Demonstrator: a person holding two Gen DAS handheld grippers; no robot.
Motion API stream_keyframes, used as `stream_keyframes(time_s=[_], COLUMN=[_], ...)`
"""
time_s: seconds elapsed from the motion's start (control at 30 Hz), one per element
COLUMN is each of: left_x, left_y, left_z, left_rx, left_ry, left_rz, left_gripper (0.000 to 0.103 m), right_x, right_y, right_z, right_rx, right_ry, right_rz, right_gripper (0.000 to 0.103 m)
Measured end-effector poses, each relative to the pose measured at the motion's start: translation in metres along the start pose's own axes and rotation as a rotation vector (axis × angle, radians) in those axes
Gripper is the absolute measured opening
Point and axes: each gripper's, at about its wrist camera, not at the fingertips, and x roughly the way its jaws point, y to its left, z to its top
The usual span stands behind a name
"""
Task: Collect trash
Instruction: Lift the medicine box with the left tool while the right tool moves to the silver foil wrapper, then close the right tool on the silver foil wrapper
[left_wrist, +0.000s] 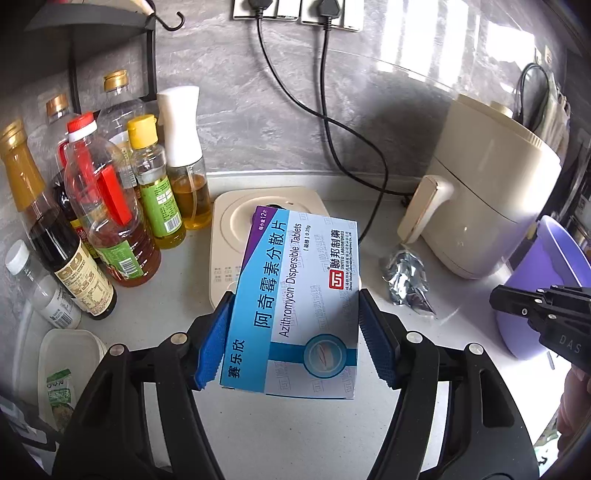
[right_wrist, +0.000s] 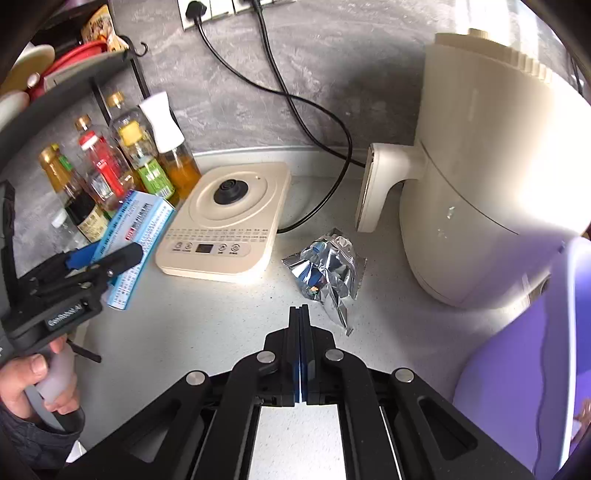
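Observation:
My left gripper (left_wrist: 295, 332) is shut on a blue and white medicine box (left_wrist: 299, 302), its blue pads pressing both long sides and holding it above the counter. The right wrist view shows that box (right_wrist: 142, 236) at the left, in the left gripper (right_wrist: 107, 264). A crumpled silver foil wrapper (right_wrist: 327, 275) lies on the white counter in front of the air fryer; it appears in the left wrist view as the wrapper (left_wrist: 406, 277). My right gripper (right_wrist: 300, 314) is shut with nothing between its pads, just short of the wrapper. It shows at the right edge as the right gripper (left_wrist: 498, 299).
A cream kettle base (right_wrist: 229, 225) sits mid-counter with a black cord. Several oil and sauce bottles (left_wrist: 103, 206) crowd the back left. A cream air fryer (right_wrist: 480, 166) stands at the right, a purple bin (right_wrist: 517, 369) beside it. A white lidded container (left_wrist: 66, 365) sits at the lower left.

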Motion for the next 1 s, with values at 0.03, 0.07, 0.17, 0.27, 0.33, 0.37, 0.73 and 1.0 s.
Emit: stream_keyframes(time_s=[0.03, 0.07, 0.17, 0.27, 0.33, 0.37, 0.73, 1.0], left_x=[0.000, -0.001, -0.001, 0.002, 0.003, 0.005, 0.048, 0.075], left_y=[-0.002, -0.003, -0.004, -0.001, 0.002, 0.004, 0.027, 0.031], left_z=[0.000, -0.001, -0.001, 0.000, 0.000, 0.000, 0.018, 0.021], left_rx=[0.001, 0.002, -0.002, -0.018, -0.021, -0.024, -0.073, -0.103], left_ry=[0.003, 0.004, 0.006, 0.011, 0.011, 0.013, 0.038, 0.068], left_rz=[0.000, 0.002, 0.015, 0.028, 0.036, 0.040, 0.062, 0.050], left_gripper=[0.066, 0.066, 0.066, 0.066, 0.066, 0.066, 0.066, 0.066], right_x=[-0.005, -0.007, -0.008, -0.002, -0.001, -0.002, 0.055, 0.126], right_y=[0.000, -0.001, -0.004, -0.010, -0.012, -0.013, -0.012, -0.013], right_z=[-0.002, -0.002, -0.002, -0.001, -0.001, 0.000, 0.029, 0.053], right_rx=[0.004, 0.008, 0.019, 0.034, 0.034, 0.036, 0.002, -0.031], right_ry=[-0.010, -0.016, -0.009, 0.013, 0.002, -0.014, 0.050, 0.125], right_rz=[0.003, 0.004, 0.021, 0.005, 0.005, -0.002, -0.008, -0.073], right_gripper=[0.001, 0.001, 0.003, 0.011, 0.055, 0.062, 0.086, 0.095])
